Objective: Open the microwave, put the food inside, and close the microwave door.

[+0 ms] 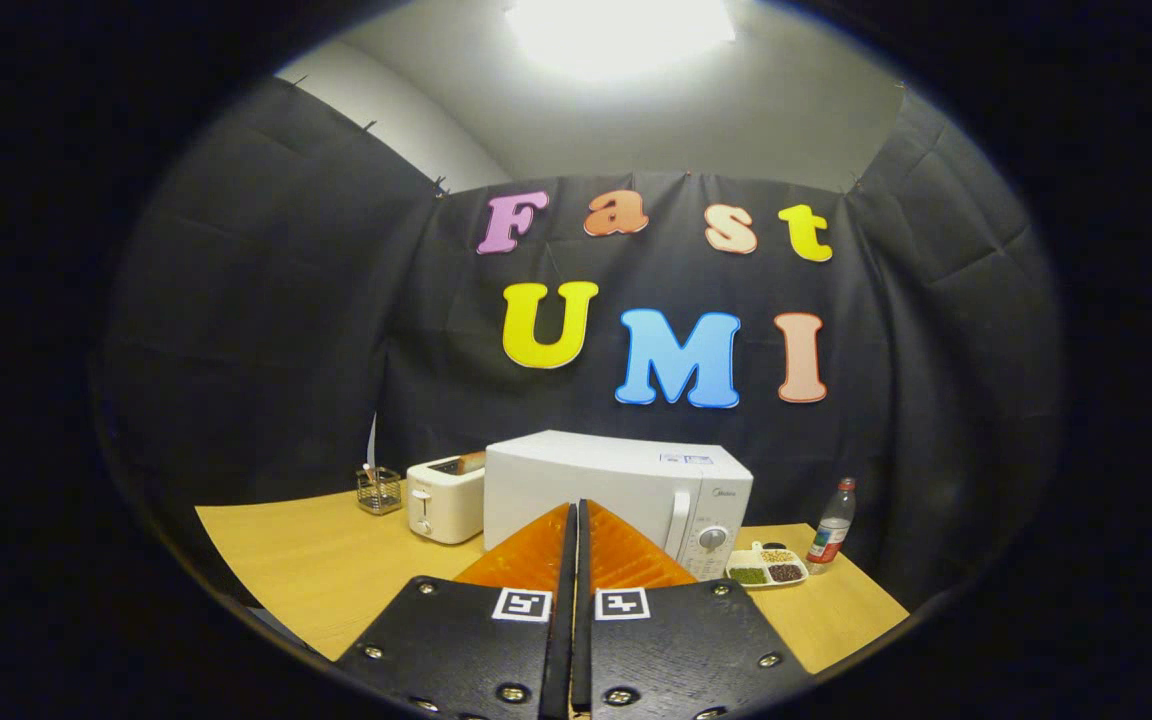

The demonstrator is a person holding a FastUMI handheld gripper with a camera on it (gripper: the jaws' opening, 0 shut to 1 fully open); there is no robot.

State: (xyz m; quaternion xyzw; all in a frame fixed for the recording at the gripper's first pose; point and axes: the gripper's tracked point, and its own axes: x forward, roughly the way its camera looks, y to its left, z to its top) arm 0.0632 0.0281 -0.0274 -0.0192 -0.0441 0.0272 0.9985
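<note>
Gripper (pixel 576 515): fingers together, holding nothing, well short of the microwave (pixel 616 485). Microwave: white, door closed, on worktop (pixel 316 560) between toaster (pixel 446 497) and food tray (pixel 766 567); bottle (pixel 832 525) beyond.

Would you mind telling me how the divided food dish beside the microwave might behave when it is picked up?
The divided dish looks shallow and rigid, so it should lift flat without flexing. Its compartments hold loose grains, which would probably spill if it tilts. It sits by the microwave, beyond the shut claw, and probably feels light.
</note>
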